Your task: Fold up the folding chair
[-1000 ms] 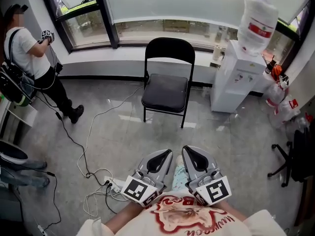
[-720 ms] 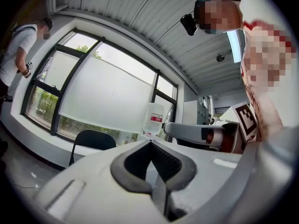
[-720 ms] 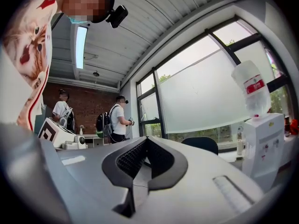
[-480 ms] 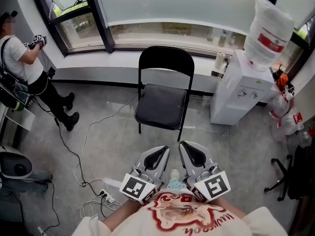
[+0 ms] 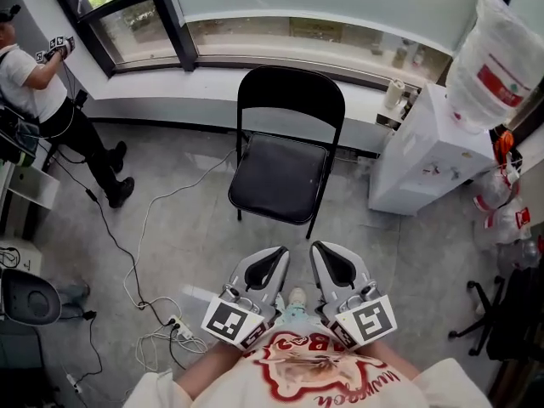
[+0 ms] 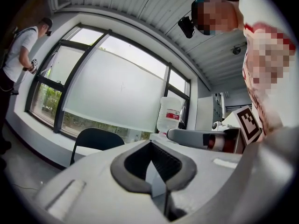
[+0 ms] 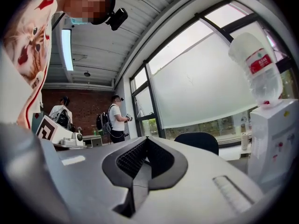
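Observation:
The black folding chair (image 5: 283, 155) stands unfolded on the grey floor in front of the window, its seat facing me. In the left gripper view only the chair back (image 6: 96, 139) shows over the jaws, and in the right gripper view the chair back (image 7: 200, 142) peeks out likewise. My left gripper (image 5: 270, 260) and right gripper (image 5: 326, 257) are held side by side close to my body, well short of the chair. Both have their jaws pressed together with nothing between them. Neither touches the chair.
A white water dispenser (image 5: 427, 155) with a bottle (image 5: 501, 53) stands right of the chair. A person (image 5: 42, 100) stands at the far left by the window. Cables and a power strip (image 5: 170, 321) lie on the floor to my left. An office chair base (image 5: 476, 313) is at right.
The view has moved forward toward the chair, which now sits closer and more central. Both grippers stay held shut near my body.

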Demonstrator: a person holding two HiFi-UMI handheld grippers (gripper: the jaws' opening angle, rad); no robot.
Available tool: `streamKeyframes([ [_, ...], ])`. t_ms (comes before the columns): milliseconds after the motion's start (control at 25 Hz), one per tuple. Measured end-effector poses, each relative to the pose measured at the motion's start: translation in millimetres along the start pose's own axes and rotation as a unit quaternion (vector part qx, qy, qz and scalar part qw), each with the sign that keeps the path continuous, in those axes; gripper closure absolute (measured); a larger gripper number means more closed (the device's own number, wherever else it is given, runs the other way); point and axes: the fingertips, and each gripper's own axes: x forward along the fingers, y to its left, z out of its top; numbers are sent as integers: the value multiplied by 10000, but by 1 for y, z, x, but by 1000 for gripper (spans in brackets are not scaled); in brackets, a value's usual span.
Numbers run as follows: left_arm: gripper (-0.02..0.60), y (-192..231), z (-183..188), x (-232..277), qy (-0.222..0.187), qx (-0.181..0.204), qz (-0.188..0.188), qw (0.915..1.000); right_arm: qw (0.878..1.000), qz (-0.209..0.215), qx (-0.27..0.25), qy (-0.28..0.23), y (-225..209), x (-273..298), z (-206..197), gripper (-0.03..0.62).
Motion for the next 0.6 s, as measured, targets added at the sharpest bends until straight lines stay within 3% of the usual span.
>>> streamKeyframes([
  [320,581,35,-1,48,-9,-103,-212,9997,10000,-72,-58,29,-35,46,-1,572],
  [600,581,83,30,113,-85,0,-627,9980,9986,-458,-227,-137,-84,109,26,572],
])
